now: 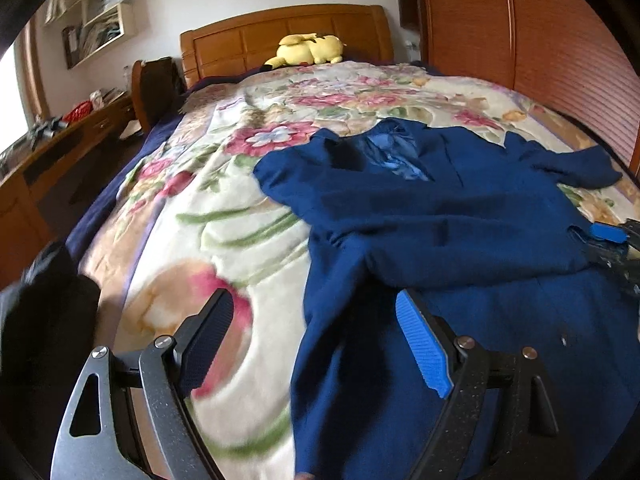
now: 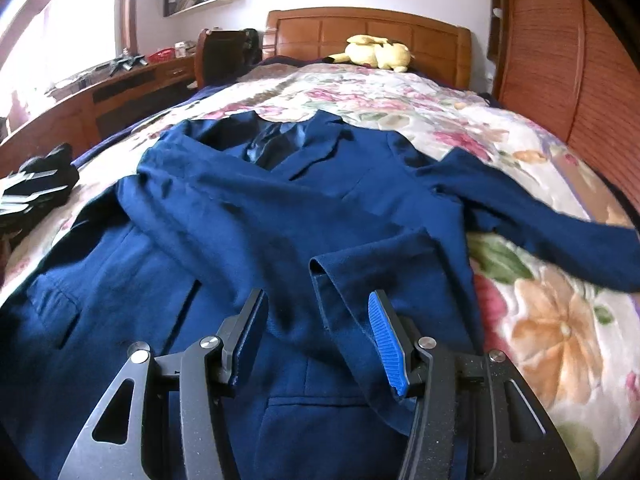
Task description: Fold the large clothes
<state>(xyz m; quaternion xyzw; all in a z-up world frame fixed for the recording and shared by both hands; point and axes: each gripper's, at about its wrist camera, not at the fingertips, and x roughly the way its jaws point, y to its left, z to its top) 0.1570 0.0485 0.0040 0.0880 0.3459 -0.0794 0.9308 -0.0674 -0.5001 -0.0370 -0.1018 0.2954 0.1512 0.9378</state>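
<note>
So this looks like early in the fold: the jacket [image 2: 280,216] is laid face-up on the bed [image 2: 540,340] with one sleeve [image 2: 280,200] already drawn across the chest, cuff ending right in front of the right gripper [image 2: 318,334]. That gripper's jaws are spread open with cloth lying between them, nothing pinched as far as I can tell. The left gripper [image 1: 314,338] is open too, hovering over the jacket's edge where it meets the blanket [image 1: 192,208], one pad over flowers and one over blue cloth. My guess for the next move: the other sleeve [image 2: 560,220], flung out toward 3 o'clock, needs pulling in over the body, then the hem gets folded up toward the collar. That calls for a pinch on the cuff edge only, not the layers beneath. Material-wise the jacket is a matte navy weave, fairly stiff-looking, with flap pockets and a shinier blue lining [image 2: 276,140] showing at the neck around 12 o'clock. The blanket is plush, cream with big pink and orange flowers. Farther back a yellow plushie [image 2: 378,53] sits against the glossy wooden headboard [image 2: 360,26].
</note>
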